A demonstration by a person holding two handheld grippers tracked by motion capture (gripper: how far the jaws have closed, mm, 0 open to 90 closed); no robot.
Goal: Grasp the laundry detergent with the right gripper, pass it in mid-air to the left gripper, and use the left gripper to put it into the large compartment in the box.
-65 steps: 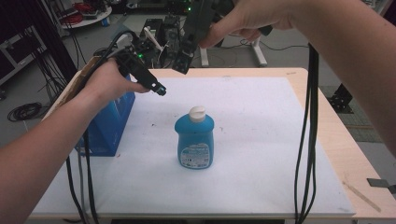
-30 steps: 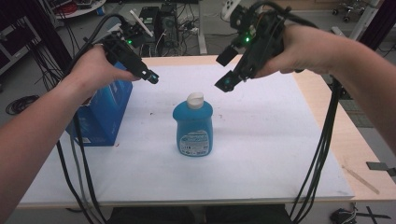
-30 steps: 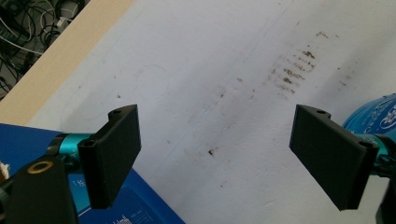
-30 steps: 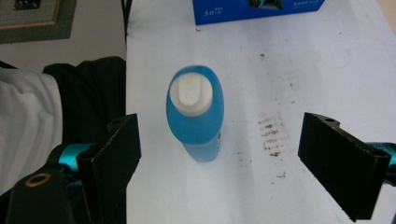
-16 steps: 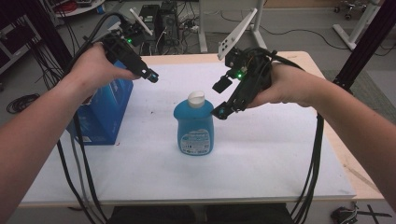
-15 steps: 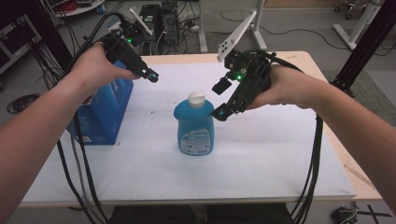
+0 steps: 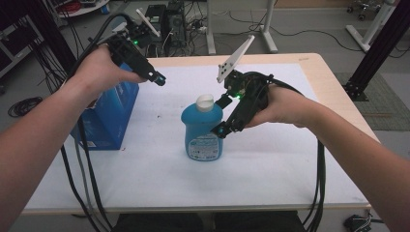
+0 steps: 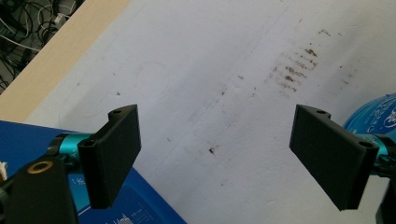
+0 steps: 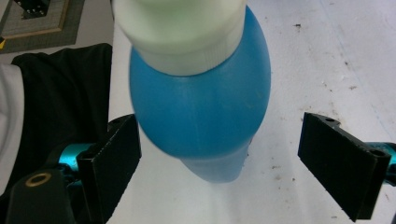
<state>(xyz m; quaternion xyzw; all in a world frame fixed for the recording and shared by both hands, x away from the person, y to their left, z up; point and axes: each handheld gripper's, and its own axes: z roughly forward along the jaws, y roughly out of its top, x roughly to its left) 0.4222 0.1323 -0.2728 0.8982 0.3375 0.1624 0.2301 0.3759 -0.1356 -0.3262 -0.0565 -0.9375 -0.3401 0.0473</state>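
Observation:
A blue bottle [image 7: 203, 133] with a white cap [image 7: 205, 101] stands upright in the middle of the white table top [image 7: 270, 159]. My right gripper [image 7: 221, 116] is open beside the bottle's right shoulder, jaws one above the other. From its own camera, the bottle [image 9: 201, 116] and cap [image 9: 180, 32] sit between the wide-apart jaws, close and blurred. My left gripper [image 7: 158, 79] hangs open above the table's back left, over a blue box [image 7: 109, 113]. Between its spread jaws lies stained white surface, with the box's corner [image 8: 135, 205] and the bottle's edge [image 8: 378, 114] at the sides.
The blue box stands at the table's left edge. Black cables [image 7: 319, 179] trail from both grippers off the front edge. Behind the table are floor cables, equipment and a white stand [image 7: 263, 24]. A dark frame post [image 7: 379, 48] rises at the far right.
My right gripper has come down and left from above the table's back to the bottle's shoulder, its jaws now on either side of the bottle. The left gripper has barely moved.

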